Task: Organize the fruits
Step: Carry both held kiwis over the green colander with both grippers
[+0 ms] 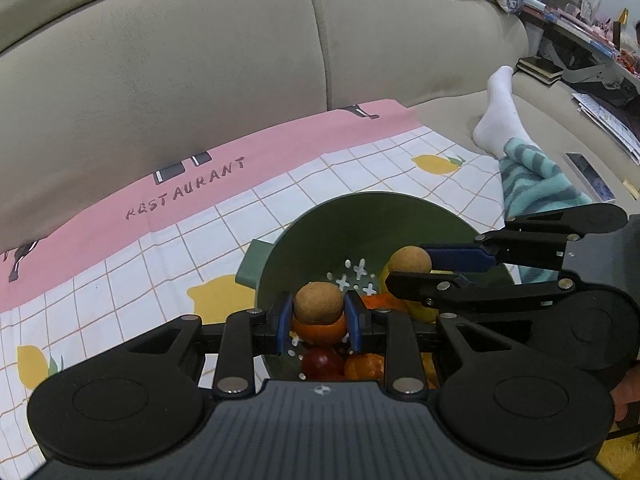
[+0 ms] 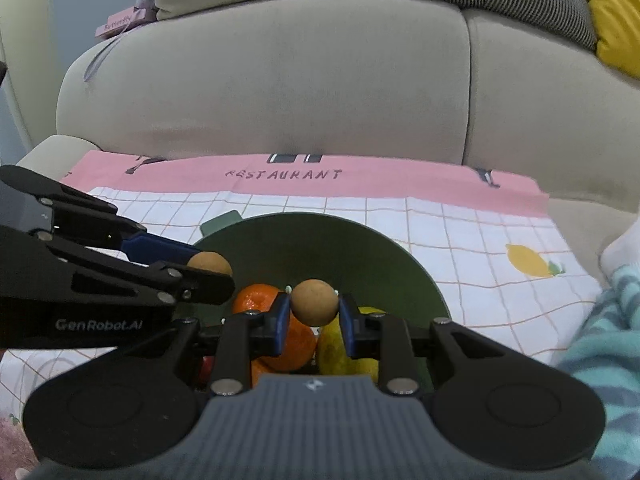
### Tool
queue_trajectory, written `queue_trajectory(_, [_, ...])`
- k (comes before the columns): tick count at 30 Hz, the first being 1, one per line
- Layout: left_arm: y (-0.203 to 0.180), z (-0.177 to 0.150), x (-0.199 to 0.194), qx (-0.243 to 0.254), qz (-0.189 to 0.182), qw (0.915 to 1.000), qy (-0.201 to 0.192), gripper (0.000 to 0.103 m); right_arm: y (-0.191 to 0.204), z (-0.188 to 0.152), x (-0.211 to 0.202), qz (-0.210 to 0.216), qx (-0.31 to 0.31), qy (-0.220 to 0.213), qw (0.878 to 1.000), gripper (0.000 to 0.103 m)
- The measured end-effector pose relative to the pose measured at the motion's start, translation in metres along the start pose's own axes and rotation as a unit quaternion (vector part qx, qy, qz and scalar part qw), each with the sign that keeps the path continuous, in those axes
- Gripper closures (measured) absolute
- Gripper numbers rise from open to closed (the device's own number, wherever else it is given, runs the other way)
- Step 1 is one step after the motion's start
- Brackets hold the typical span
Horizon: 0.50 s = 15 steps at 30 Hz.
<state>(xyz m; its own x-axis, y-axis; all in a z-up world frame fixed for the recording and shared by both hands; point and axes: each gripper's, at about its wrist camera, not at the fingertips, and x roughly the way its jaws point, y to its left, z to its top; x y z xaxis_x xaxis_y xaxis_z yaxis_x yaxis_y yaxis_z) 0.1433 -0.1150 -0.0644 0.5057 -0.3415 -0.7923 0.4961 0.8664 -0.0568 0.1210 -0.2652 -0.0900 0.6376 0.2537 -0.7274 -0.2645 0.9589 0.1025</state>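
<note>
A green colander bowl [image 1: 372, 220] [image 2: 320, 240] sits on a checked cloth and holds oranges [image 1: 320, 330] [image 2: 256, 300], a red fruit [image 1: 322, 362] and a yellow fruit [image 2: 332, 348]. My left gripper [image 1: 319, 312] is shut on a small round brown fruit [image 1: 319, 304] just above the bowl's fruits. My right gripper [image 2: 314, 310] is shut on another brown fruit [image 2: 314, 302] over the bowl. Each gripper shows in the other's view, the right [image 1: 416, 268] with its fruit [image 1: 410, 260], the left [image 2: 216, 274] with its fruit [image 2: 210, 262].
The white checked cloth [image 1: 360, 168] with lemon prints and a pink "RESTAURANT" band [image 2: 284, 174] lies on a beige sofa seat. The sofa back [image 2: 280, 80] rises behind. A person's leg in a white sock [image 1: 500, 112] and teal striped trousers [image 2: 608, 340] lies at the right.
</note>
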Motion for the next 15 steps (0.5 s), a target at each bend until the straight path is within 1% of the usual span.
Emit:
queue_trajectory(2, [0.002,0.003,0.002,-0.002,0.0,1.0,0.002,0.072,-0.004,0.003,0.006,0.01,0.005,0.009,1.0,0.08])
queue_trajectory(6, [0.005,0.006,0.003,-0.011,-0.001,0.9999,0.005,0.072,-0.007,0.011,0.017,0.027,-0.011,0.026,0.999,0.08])
queue_trajectory(10, [0.009,0.007,0.005,-0.023,-0.002,0.9996,0.017,0.072,-0.011,0.025,0.032,0.057,-0.026,0.061,0.996,0.08])
queue_trajectory(15, [0.011,0.006,0.008,-0.031,-0.001,0.9992,0.027,0.072,-0.015,0.04,0.048,0.064,-0.04,0.091,0.993,0.08])
